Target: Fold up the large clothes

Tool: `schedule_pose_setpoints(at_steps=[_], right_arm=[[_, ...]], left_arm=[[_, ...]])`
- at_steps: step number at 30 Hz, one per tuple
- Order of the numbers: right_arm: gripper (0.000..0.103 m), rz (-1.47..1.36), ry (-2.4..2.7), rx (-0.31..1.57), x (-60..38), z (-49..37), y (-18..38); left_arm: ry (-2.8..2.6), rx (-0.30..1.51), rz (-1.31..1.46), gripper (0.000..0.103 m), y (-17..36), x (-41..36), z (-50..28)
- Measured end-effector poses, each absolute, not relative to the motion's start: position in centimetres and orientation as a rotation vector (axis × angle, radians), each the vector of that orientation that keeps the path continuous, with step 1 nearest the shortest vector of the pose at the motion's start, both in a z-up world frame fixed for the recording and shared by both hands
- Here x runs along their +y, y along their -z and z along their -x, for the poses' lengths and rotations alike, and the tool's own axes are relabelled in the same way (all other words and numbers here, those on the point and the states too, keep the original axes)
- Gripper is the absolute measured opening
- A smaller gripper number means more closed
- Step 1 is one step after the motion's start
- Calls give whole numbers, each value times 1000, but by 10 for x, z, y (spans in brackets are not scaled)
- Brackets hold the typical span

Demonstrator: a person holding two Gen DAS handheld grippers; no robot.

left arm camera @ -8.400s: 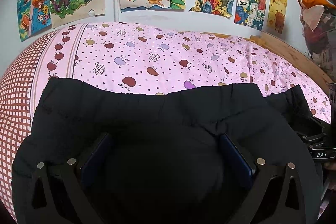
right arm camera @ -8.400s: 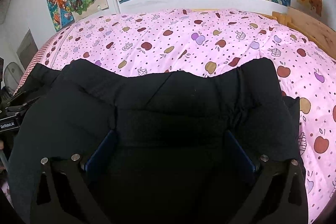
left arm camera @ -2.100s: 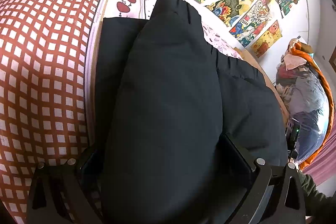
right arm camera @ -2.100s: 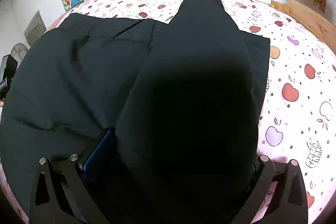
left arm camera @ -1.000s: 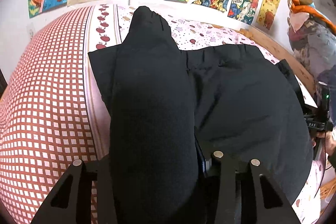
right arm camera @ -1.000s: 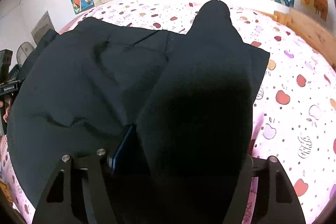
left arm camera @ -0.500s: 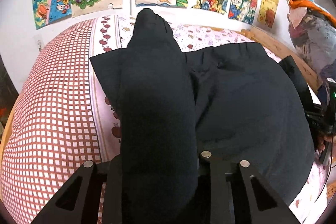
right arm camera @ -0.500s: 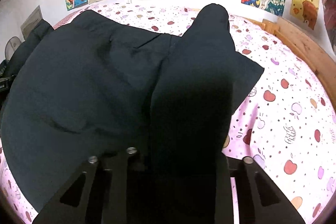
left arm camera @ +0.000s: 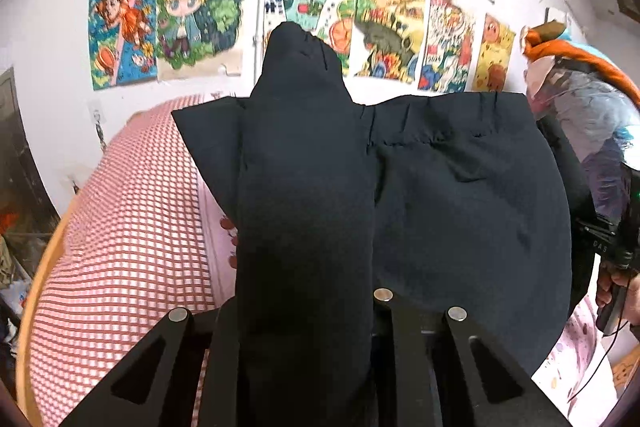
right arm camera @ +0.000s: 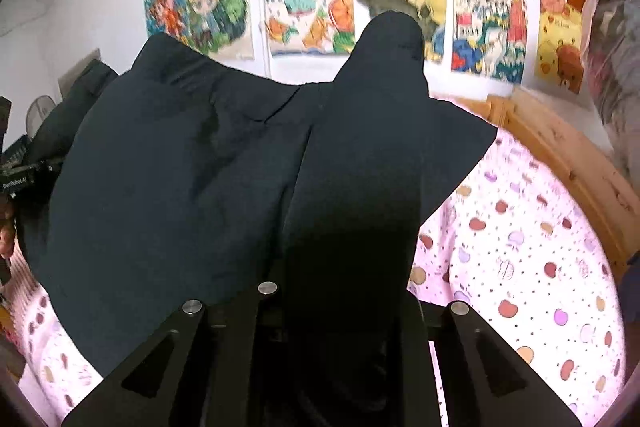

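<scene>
Left claw (left arm camera: 306, 311): closed tight on a bunched ridge of the black garment (left arm camera: 460, 195), which rises up between its arms.
Right claw (right arm camera: 340, 303): likewise clamped on a raised fold of the same garment (right arm camera: 168, 187).
Garment: held up off the bed (right arm camera: 520, 267), stretched between the two claws, its loose edges hanging.
Bed: pink cover with an apple print; a red checked part (left arm camera: 120, 227) lies on the left side.
Wall: colourful drawings (left arm camera: 188, 23) pinned above the bed.
</scene>
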State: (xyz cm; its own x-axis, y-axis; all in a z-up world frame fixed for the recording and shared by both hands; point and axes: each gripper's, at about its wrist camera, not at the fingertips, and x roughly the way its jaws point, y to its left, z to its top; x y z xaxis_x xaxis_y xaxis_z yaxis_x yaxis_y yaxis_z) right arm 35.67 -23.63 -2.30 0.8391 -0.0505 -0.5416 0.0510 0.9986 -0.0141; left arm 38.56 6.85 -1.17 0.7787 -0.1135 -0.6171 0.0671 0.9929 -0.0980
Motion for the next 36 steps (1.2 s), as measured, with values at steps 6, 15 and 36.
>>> schedule_pose_setpoints(at_steps=[6, 15, 36], right_arm=[[15, 3, -9, 552, -222, -341, 5], [15, 18, -51, 593, -193, -353, 9], [55, -13, 140, 782, -184, -378, 61]], left_arm=[[78, 666, 94, 19, -4, 87, -364], [25, 728, 159, 19, 9, 113, -364], [-129, 855, 203, 73, 43, 126, -386]])
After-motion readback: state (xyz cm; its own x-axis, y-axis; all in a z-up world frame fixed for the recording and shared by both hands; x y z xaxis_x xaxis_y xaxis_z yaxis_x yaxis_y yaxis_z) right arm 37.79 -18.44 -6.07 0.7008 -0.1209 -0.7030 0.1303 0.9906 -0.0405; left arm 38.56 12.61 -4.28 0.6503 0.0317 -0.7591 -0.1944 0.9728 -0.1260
